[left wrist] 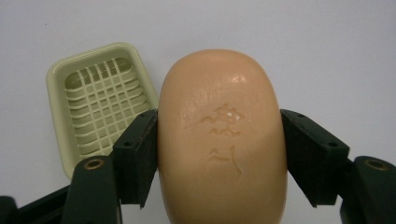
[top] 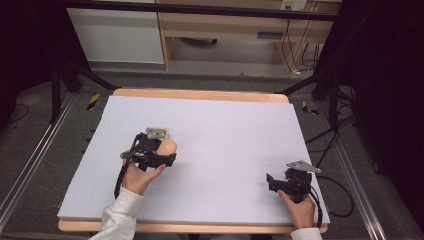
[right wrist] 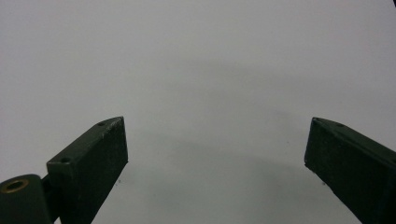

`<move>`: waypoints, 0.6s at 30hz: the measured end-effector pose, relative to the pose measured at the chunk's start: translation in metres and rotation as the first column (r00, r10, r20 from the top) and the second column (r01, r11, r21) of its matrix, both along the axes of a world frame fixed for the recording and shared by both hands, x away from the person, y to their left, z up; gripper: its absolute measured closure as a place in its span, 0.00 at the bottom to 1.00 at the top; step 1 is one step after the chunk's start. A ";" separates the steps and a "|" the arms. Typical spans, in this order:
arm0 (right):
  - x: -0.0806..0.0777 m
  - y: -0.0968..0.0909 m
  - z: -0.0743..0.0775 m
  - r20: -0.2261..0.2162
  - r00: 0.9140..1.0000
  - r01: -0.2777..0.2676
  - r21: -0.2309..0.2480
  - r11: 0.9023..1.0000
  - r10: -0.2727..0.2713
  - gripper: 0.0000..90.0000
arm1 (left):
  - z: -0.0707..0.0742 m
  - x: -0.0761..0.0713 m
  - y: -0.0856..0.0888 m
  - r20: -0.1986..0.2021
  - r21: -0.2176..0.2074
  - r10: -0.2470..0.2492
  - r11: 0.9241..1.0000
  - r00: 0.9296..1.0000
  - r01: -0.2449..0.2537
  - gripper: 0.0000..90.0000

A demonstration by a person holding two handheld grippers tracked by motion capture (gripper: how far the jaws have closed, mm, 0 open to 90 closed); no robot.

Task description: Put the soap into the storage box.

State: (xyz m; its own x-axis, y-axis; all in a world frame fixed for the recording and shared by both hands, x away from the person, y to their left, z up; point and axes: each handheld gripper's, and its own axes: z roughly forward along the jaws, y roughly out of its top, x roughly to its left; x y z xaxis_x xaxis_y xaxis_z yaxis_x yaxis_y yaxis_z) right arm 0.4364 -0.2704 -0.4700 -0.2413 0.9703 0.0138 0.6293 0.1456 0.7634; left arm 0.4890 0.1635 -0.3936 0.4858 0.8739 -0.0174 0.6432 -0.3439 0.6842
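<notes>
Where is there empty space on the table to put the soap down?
Most of the white sheet is bare: the whole middle between the left gripper and the right gripper, and the far half up to the wooden edge. The one crowded spot is at the left, where the soap is held beside the pale green soap dish.

Even bright table light, dark surroundings, soft focus

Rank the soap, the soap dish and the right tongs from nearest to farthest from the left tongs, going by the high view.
1. Soap: gripped between the left tongs themselves.
2. Soap dish: just beyond them, towards the table's far side.
3. Right tongs: far off at the table's right, near its front edge.
</notes>
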 end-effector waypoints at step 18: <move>0.001 0.001 0.000 0.001 1.000 0.003 0.000 1.000 -0.003 0.07 | 0.002 0.018 0.011 0.007 -0.012 0.046 0.999 0.999 -0.046 0.35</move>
